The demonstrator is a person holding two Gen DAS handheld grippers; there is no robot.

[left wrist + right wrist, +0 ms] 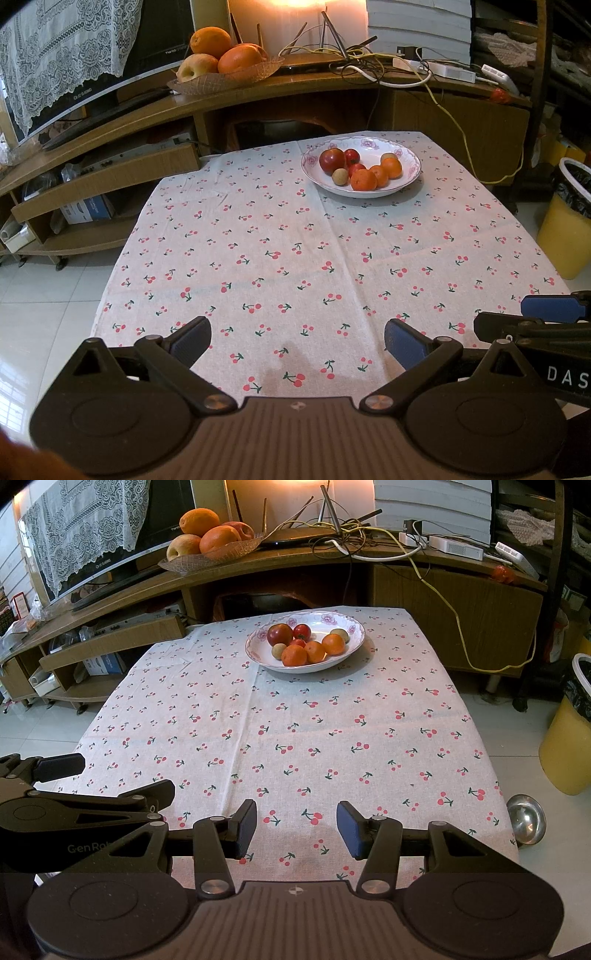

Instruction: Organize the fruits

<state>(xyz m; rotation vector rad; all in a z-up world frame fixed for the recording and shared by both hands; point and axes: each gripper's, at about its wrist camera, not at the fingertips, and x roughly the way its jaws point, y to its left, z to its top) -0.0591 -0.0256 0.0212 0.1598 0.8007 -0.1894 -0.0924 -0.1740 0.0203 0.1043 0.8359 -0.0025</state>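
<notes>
Orange and red fruits (306, 644) all sit piled in the white bowl (258, 653) at the table's (332, 738) far end, cloth otherwise bare. Left gripper (297, 341) and right gripper (296, 825) hover near edge, jaws spread, holding nothing. Fits either fruits gathered already or abt to be sorted out; can't tell which.
</notes>
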